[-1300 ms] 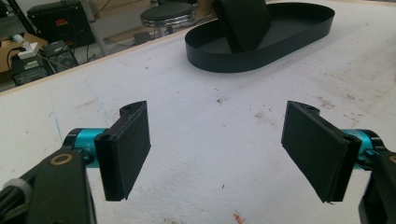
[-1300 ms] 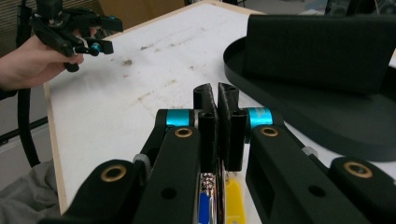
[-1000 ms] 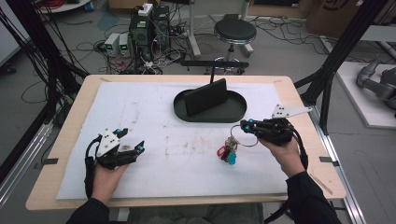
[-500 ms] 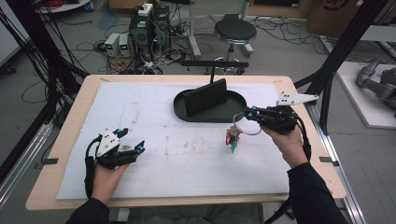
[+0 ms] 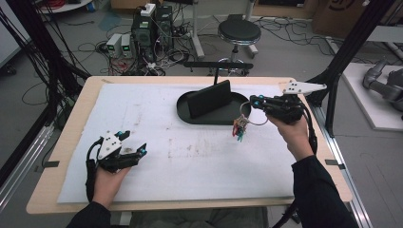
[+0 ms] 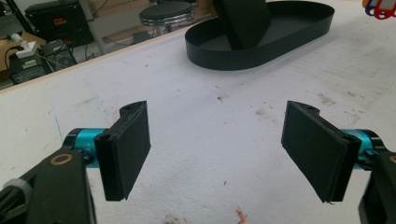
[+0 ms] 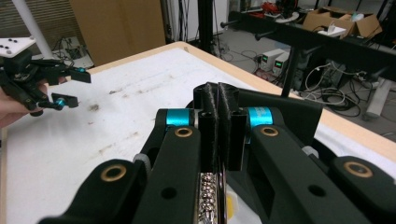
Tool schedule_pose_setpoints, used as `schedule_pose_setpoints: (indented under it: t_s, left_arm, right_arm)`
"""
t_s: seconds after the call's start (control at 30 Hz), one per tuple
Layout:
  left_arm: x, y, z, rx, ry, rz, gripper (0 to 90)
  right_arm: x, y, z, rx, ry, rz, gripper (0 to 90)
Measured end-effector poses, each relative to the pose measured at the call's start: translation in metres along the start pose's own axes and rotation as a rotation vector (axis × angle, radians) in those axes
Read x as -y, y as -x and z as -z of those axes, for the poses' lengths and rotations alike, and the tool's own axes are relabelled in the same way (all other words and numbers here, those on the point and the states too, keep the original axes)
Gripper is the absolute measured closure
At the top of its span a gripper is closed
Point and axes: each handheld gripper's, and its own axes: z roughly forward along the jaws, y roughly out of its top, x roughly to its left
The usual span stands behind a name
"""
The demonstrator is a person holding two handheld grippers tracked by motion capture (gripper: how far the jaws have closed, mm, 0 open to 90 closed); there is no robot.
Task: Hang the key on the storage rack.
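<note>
In the high view my right gripper [image 5: 254, 102] is shut on a metal key ring [image 5: 248, 115], off the mat beside the right end of the black oval tray [image 5: 183, 109]. A bunch of coloured keys [image 5: 239, 128] hangs from the ring. The right gripper view has the jaws pressed together [image 7: 219, 100] with a bead chain [image 7: 208, 191] pinched low between them. My left gripper [image 5: 134, 143] rests on the white mat at the near left, open, nothing between its pads [image 6: 219, 154]. The coloured keys [image 6: 378, 7] peek in at the top right of the left gripper view.
A black upright slab [image 5: 209, 99] stands inside the tray, also seen as the slab [image 6: 245, 21] in the tray [image 6: 261, 51]. The white mat [image 5: 190, 161] covers the wooden table. A stool [image 5: 239, 32] and electronics [image 5: 147, 28] stand behind the far edge.
My right gripper has risen and moved toward the tray's right end, lifting the key bunch off the mat so it hangs free. The left gripper has stayed put.
</note>
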Motion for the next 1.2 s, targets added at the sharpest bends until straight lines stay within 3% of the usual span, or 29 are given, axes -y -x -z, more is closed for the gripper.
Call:
schedule_pose_setpoints:
  t_s: [0.67,1.2]
  left_arm:
    - [0.001,-0.002,0.003,-0.009,0.005,0.004,23.8]
    - [0.002,-0.003,0.005,-0.015,0.007,0.006,23.8]
  right_arm:
    - [-0.025,0.025,-0.013,0.053,0.033,0.011,87.7]
    - [-0.036,0.047,-0.038,0.104,0.026,0.005,87.7]
